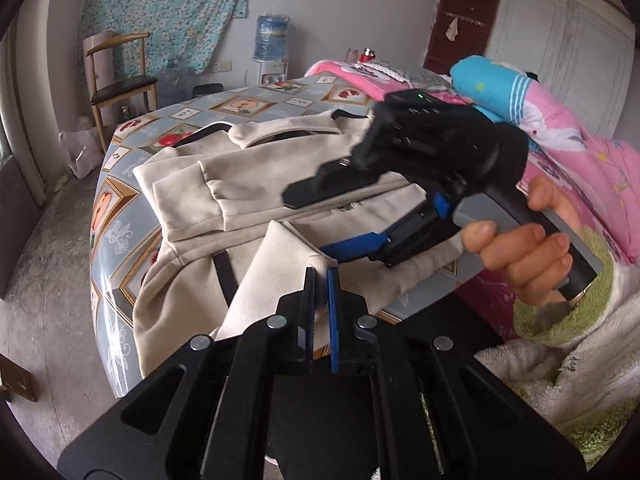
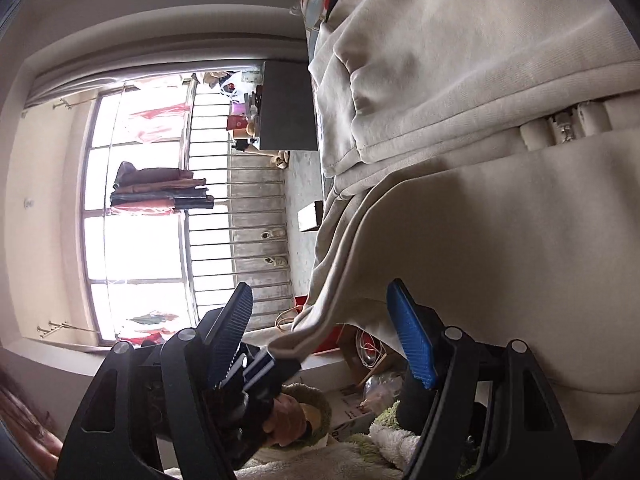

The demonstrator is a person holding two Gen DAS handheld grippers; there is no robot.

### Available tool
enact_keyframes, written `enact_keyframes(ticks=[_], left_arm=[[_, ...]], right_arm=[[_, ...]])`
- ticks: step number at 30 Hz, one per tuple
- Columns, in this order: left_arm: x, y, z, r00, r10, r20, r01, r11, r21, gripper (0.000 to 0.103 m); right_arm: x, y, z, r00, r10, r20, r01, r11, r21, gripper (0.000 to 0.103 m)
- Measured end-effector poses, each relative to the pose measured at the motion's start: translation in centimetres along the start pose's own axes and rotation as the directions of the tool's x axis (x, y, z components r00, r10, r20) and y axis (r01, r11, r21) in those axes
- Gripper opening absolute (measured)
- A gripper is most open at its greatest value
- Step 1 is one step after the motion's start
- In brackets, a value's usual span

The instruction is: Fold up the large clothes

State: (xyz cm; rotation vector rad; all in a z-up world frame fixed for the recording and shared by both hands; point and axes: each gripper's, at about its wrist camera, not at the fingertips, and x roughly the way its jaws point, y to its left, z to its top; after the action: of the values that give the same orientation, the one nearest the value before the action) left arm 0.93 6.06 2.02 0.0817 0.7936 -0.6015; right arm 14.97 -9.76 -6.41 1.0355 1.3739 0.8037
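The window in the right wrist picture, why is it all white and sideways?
Right wrist view: daylight overexposes the barred window to glare, and the rolled camera tips the room sideways. Left wrist view: even light, fisheye bending the round patterned table, motion blur on the black right gripper.

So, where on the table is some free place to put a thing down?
The patterned table is bare along its left rim beside the beige jacket, and at the far end between the jacket collar and the pink bedding. The near right side is crowded: the left gripper pinches jacket fabric, and the right gripper hovers open above.
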Motion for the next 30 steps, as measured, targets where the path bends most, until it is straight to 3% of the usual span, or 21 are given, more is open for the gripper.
enact_keyframes(ticks=[1, 4, 6, 9, 10, 12, 13, 14, 18, 23, 27, 30], left_arm=[[0.2, -0.3, -0.2, 1.0, -0.001, -0.011, 0.002, 1.0, 0.01, 0.005], [0.6, -0.7, -0.7, 1.0, -0.01, -0.029, 0.011, 1.0, 0.011, 0.005], [0.8, -0.5, -0.8, 0.999, -0.013, -0.035, 0.013, 1.0, 0.003, 0.006], [0.8, -0.2, -0.8, 0.999, -0.004, -0.044, 0.003, 1.0, -0.01, 0.006], [0.7, -0.1, -0.8, 0.999, -0.004, -0.046, 0.003, 1.0, -0.011, 0.007], [0.6, -0.1, -0.8, 0.999, 0.004, -0.052, -0.005, 1.0, -0.006, 0.019], [0.5, -0.1, -0.8, 0.998, 0.02, -0.055, -0.02, 1.0, 0.0, 0.038], [0.5, -0.1, -0.7, 0.998, 0.037, -0.056, -0.036, 0.999, 0.01, 0.05], [0.9, 0.0, -0.9, 0.994, 0.07, -0.079, -0.067, 0.997, 0.043, 0.057], [2.9, 0.6, -1.1, 0.976, 0.177, -0.13, -0.166, 0.982, 0.089, 0.058], [3.5, 1.3, -0.7, 0.974, 0.188, -0.122, -0.181, 0.981, 0.07, 0.057], [3.7, 1.5, -0.3, 0.978, 0.178, -0.111, -0.172, 0.983, 0.056, 0.042]], right_arm=[[0.4, 0.0, 0.0, 1.0, -0.019, 0.002, 0.019, 1.0, 0.002, 0.061], [1.5, -0.8, -0.1, 0.999, -0.052, -0.002, 0.052, 0.998, 0.025, 0.04], [2.0, -1.3, -0.1, 0.997, -0.073, -0.006, 0.073, 0.997, 0.03, 0.019], [2.2, -1.8, -0.2, 0.996, -0.094, 0.003, 0.094, 0.995, 0.026, 0.007], [2.3, -1.8, -0.2, 0.996, -0.093, 0.005, 0.093, 0.995, 0.023, 0.007], [2.4, -1.7, -0.3, 0.995, -0.095, 0.01, 0.095, 0.995, 0.013, 0.007], [2.4, -1.7, -0.3, 0.995, -0.095, 0.011, 0.094, 0.995, 0.012, 0.007], [2.3, -1.7, -0.4, 0.996, -0.092, 0.01, 0.092, 0.996, 0.011, 0.007], [2.5, -1.4, -0.4, 0.997, -0.076, 0.001, 0.076, 0.997, 0.001, 0.007], [2.7, -0.6, -0.6, 0.998, -0.067, -0.007, 0.066, 0.998, -0.02, 0.007], [2.5, -0.4, -0.3, 0.998, -0.058, -0.01, 0.058, 0.998, -0.026, 0.007], [2.5, -0.3, -0.3, 0.998, -0.056, -0.009, 0.055, 0.998, -0.035, 0.007]])
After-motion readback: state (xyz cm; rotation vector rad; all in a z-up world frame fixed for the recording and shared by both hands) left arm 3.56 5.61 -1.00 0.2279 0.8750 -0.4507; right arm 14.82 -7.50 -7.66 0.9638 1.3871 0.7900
